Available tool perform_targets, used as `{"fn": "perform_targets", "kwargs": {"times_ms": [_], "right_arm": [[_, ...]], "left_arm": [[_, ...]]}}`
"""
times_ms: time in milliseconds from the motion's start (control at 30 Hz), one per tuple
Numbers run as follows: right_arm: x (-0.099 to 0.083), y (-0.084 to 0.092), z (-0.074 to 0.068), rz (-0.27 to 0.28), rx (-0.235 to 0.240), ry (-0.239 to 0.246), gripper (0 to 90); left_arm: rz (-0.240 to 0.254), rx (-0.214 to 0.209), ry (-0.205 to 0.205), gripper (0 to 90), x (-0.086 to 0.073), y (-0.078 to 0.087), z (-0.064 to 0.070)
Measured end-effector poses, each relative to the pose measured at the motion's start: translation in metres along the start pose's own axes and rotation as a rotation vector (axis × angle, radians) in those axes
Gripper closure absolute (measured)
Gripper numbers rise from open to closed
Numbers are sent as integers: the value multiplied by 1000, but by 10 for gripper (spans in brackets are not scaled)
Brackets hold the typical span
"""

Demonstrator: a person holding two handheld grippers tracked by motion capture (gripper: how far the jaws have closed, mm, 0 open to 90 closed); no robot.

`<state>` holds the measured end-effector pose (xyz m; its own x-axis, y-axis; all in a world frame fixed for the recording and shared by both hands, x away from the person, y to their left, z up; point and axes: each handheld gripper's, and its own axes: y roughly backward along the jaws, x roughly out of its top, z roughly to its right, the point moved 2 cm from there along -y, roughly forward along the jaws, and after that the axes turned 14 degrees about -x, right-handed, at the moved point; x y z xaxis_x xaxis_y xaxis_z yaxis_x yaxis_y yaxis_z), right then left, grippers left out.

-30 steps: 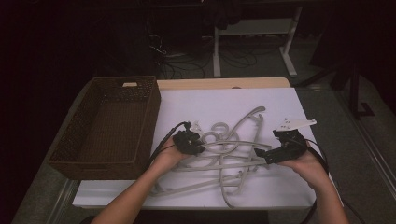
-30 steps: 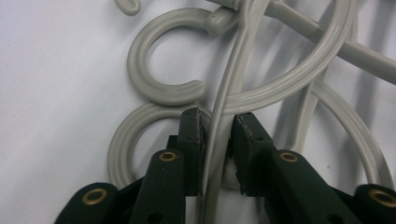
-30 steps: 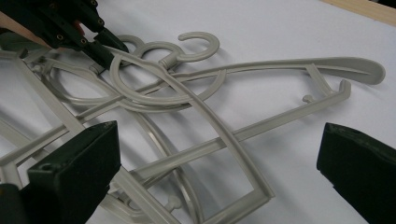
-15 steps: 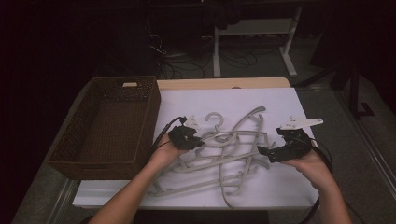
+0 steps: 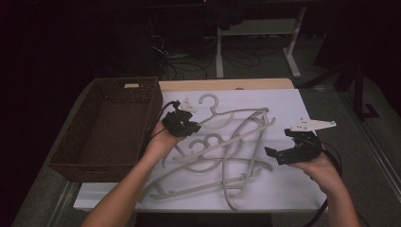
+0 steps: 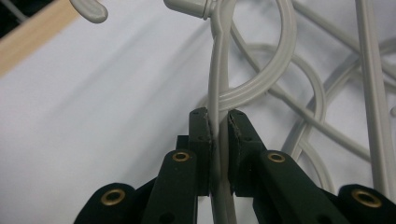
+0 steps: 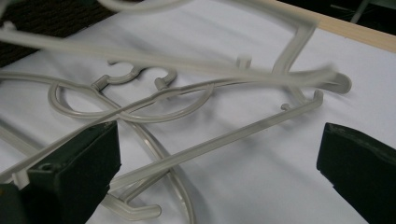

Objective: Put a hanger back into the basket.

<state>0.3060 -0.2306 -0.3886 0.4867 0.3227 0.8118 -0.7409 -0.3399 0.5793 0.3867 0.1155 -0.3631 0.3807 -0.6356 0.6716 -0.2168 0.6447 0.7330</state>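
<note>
Nearest the person, two bare forearms enter from the bottom edge of the high view. Right gripper (image 5: 283,150): held low over the right part of the white sheet (image 5: 283,101), jaws spread wide with nothing between them; its own view has the two black jaws far apart at the picture's sides, the hanger pile beyond them. Left gripper (image 5: 189,127): held at the left of the sheet, just beside the basket, jaws having just been closing and now pinched on the thin stem of a grey plastic hanger (image 6: 218,84); in the left gripper view the pads press the stem from both sides, and the hook loop curves away above them. In the high view this held hanger (image 5: 231,116) stands raised at its hook end above the rest, its arm reaching right across the pile. Pile of grey hangers (image 5: 222,165): several, tangled and overlapping, lying flat across the middle of the sheet between the two grippers. Brown wicker basket (image 5: 71,146): rectangular, on the table's left side, touching or just beside the sheet's left edge. Farthest: bare wooden table edge (image 5: 227,84) beyond the sheet, then a dark floor with cables and a white stand leg.
</note>
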Motion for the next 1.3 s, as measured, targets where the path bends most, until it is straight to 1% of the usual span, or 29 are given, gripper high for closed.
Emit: {"fn": "perform_targets", "kwargs": {"times_ms": [67, 133, 233, 367, 433, 467, 500, 600, 633, 800, 1000, 1100, 1167, 1233, 1300], "right_arm": [[-1, -1, 0, -1, 5, -1, 0], [-2, -2, 0, 2, 10, -1, 0], [-4, -2, -1, 11, 21, -6, 0], [-6, -3, -3, 15, 28, -5, 0], [-7, -4, -4, 19, 29, -9, 0], [-7, -4, -4, 19, 29, -9, 0], [-9, -6, -5, 20, 30, -8, 0], [-13, -9, -6, 13, 34, -12, 0], [-14, -10, -7, 11, 35, -13, 0], [-16, -14, -8, 9, 35, -12, 0], [-18, -18, -8, -1, 27, -11, 0], [-18, -19, -8, -1, 24, -11, 0], [-19, -19, -7, 1, 22, -13, 0], [-19, -18, -7, 5, 18, -13, 0], [-19, -17, -6, 4, 15, -15, 0]], "left_arm": [[2, 11, 2, 820, 6, 9, -1], [15, 16, 12, 820, 10, 16, -1], [18, 25, 11, 820, 17, 29, -2], [17, 56, -2, 820, 24, 48, -3], [20, 68, -3, 820, 26, 58, -5], [20, 68, -3, 820, 26, 58, -5], [22, 80, -4, 820, 26, 70, -8], [36, 90, 2, 820, 23, 85, -13], [43, 100, 6, 820, 22, 90, -15], [57, 135, 22, 820, 11, 113, -26], [63, 178, 44, 820, -10, 138, -41], [62, 212, 57, 820, -23, 153, -50], [56, 246, 57, 819, -31, 163, -56], [49, 277, 69, 819, -40, 174, -63], [60, 298, 87, 819, -50, 184, -70]]}}
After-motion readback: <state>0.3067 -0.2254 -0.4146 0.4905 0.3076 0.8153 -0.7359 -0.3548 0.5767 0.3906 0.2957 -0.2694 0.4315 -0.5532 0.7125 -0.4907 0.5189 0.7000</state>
